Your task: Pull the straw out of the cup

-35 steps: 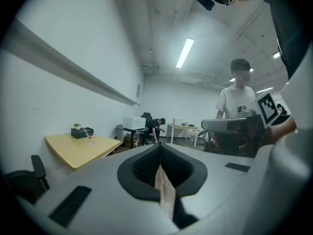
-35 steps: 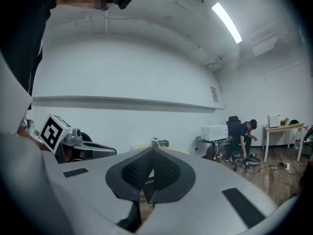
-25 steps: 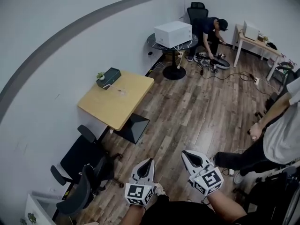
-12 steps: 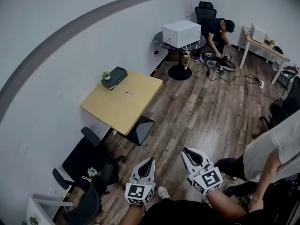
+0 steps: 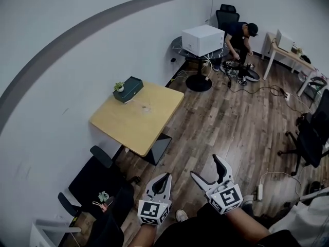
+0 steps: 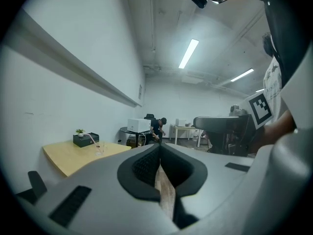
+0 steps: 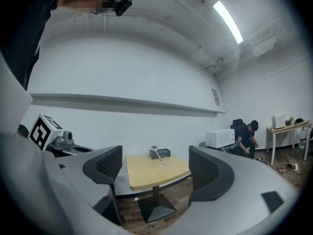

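Note:
Far ahead on the wooden table (image 5: 128, 127) stands a small clear cup (image 5: 149, 107), its straw too small to make out in the head view. The left gripper view shows the cup (image 6: 100, 147) with a pink straw (image 6: 93, 140); the right gripper view shows the cup (image 7: 162, 165) and straw (image 7: 157, 153). My left gripper (image 5: 165, 177) (image 6: 159, 153) is shut and empty, low over the floor. Beside it my right gripper (image 5: 206, 167) (image 7: 155, 161) is opening its jaws with nothing between them. Both are well short of the table.
A dark box (image 5: 129, 89) with a small plant (image 5: 119, 86) sits at the table's far corner. Black chairs (image 5: 97, 174) stand at the lower left. A person (image 5: 240, 35) crouches by a round table bearing a white appliance (image 5: 203, 39). An office chair (image 5: 311, 138) and floor cables lie right.
My right gripper's jaws were together and now stand apart. Both grippers and the view have moved closer to the table. The standing person at the right has nearly left the view.

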